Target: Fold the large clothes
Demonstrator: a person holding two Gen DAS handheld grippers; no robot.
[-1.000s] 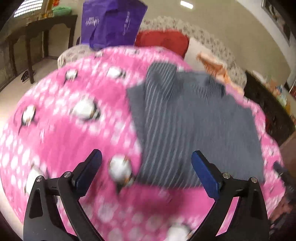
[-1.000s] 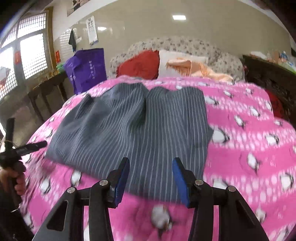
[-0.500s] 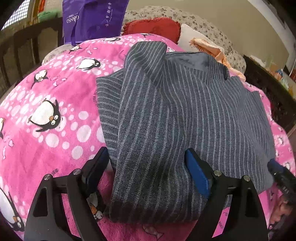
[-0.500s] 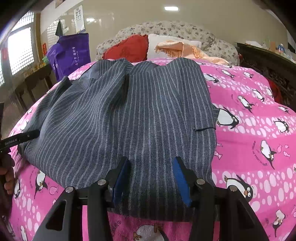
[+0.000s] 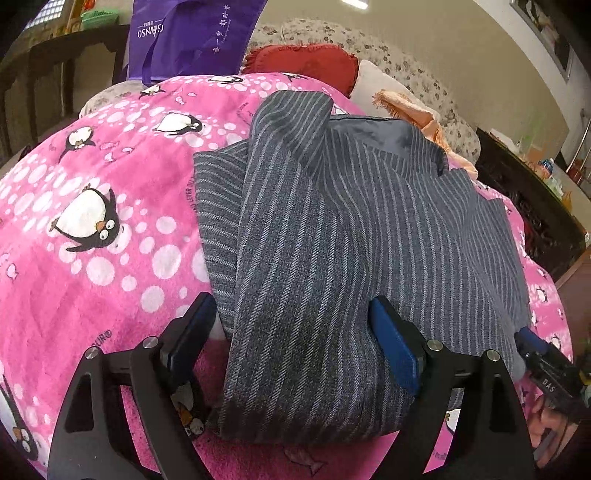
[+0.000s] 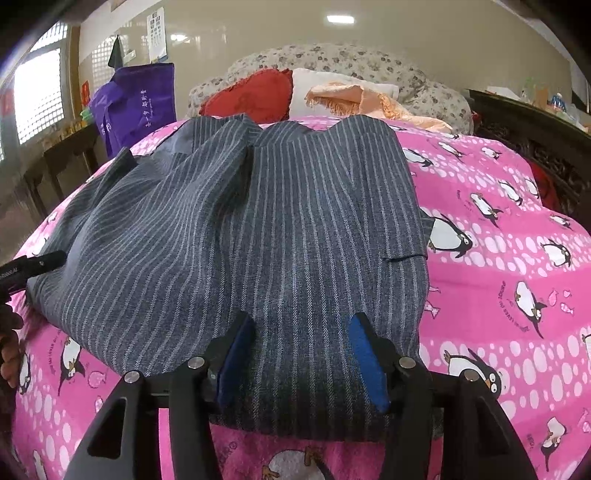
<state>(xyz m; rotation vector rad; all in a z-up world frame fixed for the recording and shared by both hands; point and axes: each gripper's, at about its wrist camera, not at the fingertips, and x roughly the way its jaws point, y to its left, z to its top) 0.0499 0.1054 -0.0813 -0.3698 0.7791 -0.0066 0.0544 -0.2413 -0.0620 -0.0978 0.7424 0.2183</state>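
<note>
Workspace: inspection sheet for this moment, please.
Surface: pink penguin blanket covering the bed.
Job's things: grey striped jacket lying partly folded, lining showing near the collar.
Clutter: red cushion, peach cloth, purple bag.
Grippers: left tongs open, straddling the jacket's near edge; right tongs open over the hem.
Cables: nothing seen.
Surroundings: dark wooden table by the window, dark cabinet beside the bed.

The striped jacket (image 5: 332, 258) is matt woven wool-like cloth; the pink blanket (image 5: 92, 221) looks soft and fleecy, slightly fuzzy.
</note>
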